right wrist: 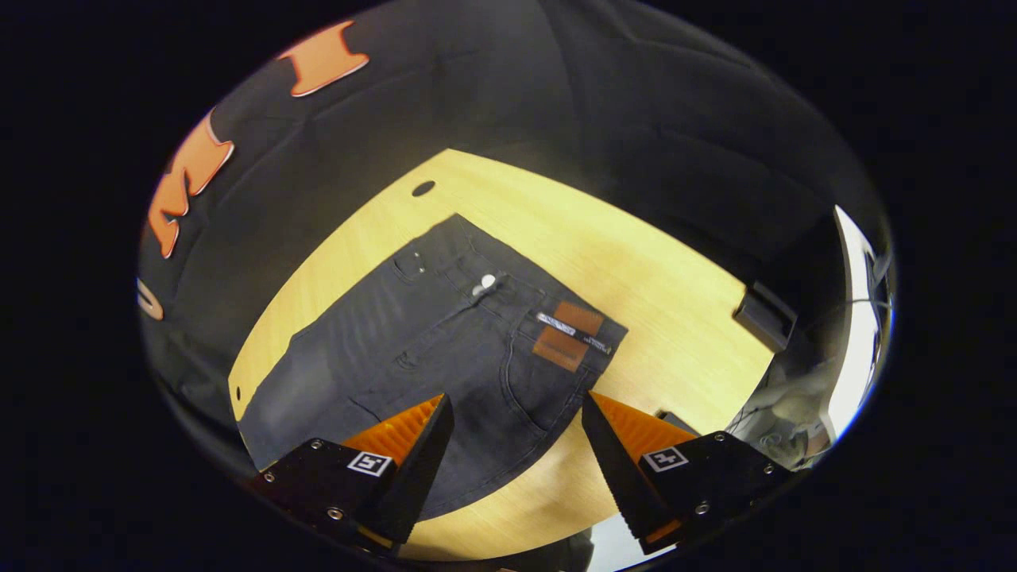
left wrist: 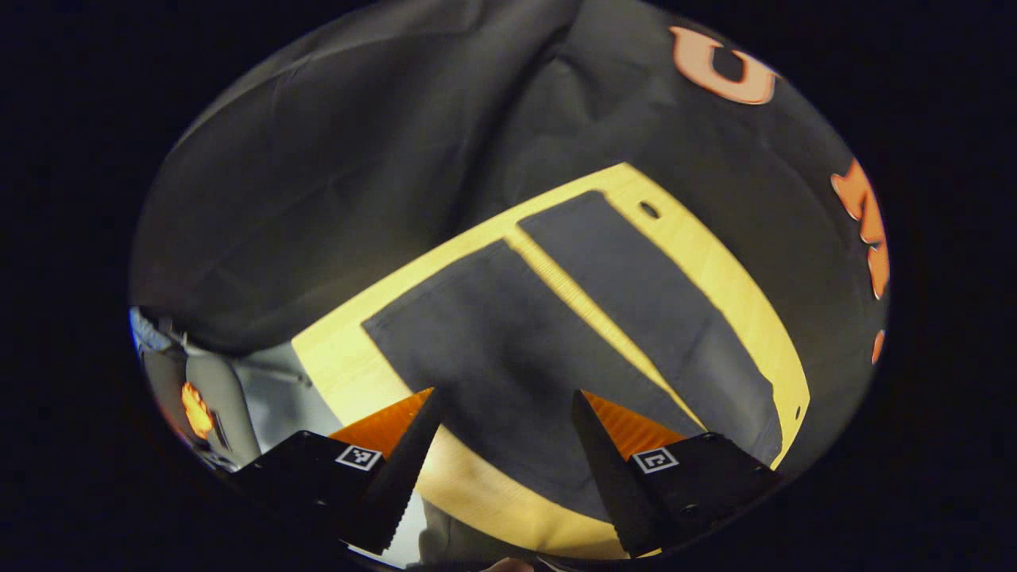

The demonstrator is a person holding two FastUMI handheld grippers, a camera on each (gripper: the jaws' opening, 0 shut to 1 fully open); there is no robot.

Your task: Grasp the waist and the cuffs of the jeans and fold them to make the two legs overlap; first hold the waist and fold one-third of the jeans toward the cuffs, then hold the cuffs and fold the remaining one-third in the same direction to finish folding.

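Jeans [right wrist: 445, 349] are lying flat on the wooden table [right wrist: 636, 262], legs spread apart; denim looks heavy, limp yet grippy; left gripper [left wrist: 508, 445] is hovering agape over the cuffs [left wrist: 445, 318], right gripper [right wrist: 516, 449] agape over the waist [right wrist: 548, 318]; thick hems suit pinching.

Dark jeans [right wrist: 445, 349] flat on table, unfolded, legs spread apart

Your left gripper's fingers [left wrist: 429, 445] cover part of the near leg of the jeans [left wrist: 493, 349], and the waist end runs out of that view. In the right gripper view the legs are cut off at the lower left, and the waist patch [right wrist: 568, 334] is too small to read.
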